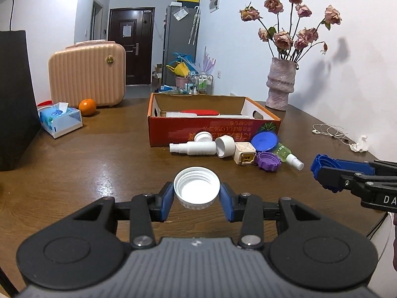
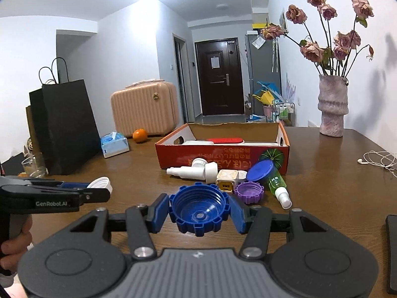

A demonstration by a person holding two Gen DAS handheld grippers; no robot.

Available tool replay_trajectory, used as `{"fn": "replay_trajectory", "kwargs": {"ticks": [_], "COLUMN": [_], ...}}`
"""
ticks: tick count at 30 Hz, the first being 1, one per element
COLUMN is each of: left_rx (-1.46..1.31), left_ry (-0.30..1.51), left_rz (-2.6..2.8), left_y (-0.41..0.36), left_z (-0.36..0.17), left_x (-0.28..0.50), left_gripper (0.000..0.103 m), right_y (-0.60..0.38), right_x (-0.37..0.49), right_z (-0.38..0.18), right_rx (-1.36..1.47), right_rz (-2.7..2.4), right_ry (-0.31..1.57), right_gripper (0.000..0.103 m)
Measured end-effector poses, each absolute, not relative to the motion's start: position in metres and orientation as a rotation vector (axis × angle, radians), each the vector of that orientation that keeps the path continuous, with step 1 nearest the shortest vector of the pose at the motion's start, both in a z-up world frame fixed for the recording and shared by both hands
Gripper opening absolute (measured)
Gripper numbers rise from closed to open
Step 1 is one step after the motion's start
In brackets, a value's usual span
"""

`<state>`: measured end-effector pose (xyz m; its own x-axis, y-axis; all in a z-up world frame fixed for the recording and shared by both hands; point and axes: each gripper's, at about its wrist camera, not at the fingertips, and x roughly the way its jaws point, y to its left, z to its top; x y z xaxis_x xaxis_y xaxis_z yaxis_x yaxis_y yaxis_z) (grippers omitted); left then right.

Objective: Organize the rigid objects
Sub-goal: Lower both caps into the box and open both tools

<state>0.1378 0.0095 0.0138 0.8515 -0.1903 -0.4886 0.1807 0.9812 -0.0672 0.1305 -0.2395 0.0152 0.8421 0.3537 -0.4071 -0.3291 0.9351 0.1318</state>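
Note:
My left gripper (image 1: 196,200) is shut on a white screw cap (image 1: 196,191), held open side up above the table. In the right wrist view my right gripper (image 2: 199,211) is shut on a toothed blue lid (image 2: 199,208), hollow side up. Each gripper shows from the side in the other view: the right one (image 1: 322,173) with the blue lid (image 1: 320,165), the left one (image 2: 99,189) with the white cap (image 2: 100,182). Ahead stands an orange cardboard box (image 1: 213,131) (image 2: 223,159) with a red-and-white item inside. In front of it lie a white spray bottle (image 1: 193,147), a white cap (image 1: 225,146), a cream cube (image 1: 245,156), a purple lid (image 1: 269,160), a blue lid (image 1: 264,141) and a green spray bottle (image 1: 287,155).
On the brown table (image 1: 99,164) stand a black paper bag (image 2: 64,126), a pink case (image 1: 86,74), an orange (image 1: 87,107), a tissue pack (image 1: 60,119) and a vase of dried roses (image 1: 281,84). White earphones (image 1: 330,130) and crumpled paper (image 1: 359,145) lie at the right. A hand (image 2: 15,243) holds the left gripper.

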Motion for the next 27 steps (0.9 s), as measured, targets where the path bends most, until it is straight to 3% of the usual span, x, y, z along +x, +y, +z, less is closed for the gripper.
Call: {"fn": "replay_trajectory", "kwargs": {"ticks": [8, 14, 20, 27], "left_rx": [-0.023, -0.011, -0.060, -0.001], "left_ry": [0.525, 0.526, 0.652, 0.807], "left_rz": [-0.228, -0.247, -0.233, -0.148], "left_y": [0.014, 0.012, 0.007, -0.010], "left_z": [0.025, 0.053, 0.062, 0.025], "left_x": [0.172, 0.264, 0.412, 0.559], "left_gripper": [0.040, 0.040, 0.040, 0.040], "right_y": [-0.241, -0.248, -0.254, -0.266], "right_x": [0.137, 0.188, 0.306, 0.493], "right_z": [0.016, 0.037, 0.064, 0.044], "right_rx": [0.057, 0.031, 0.056, 0.247], "right_rz": [0.345, 0.345, 0.372, 0.329], "right_ry": [0.445, 0.421, 0.447, 0.671], "right_gripper": [0.052, 0.052, 0.052, 0.052]}}
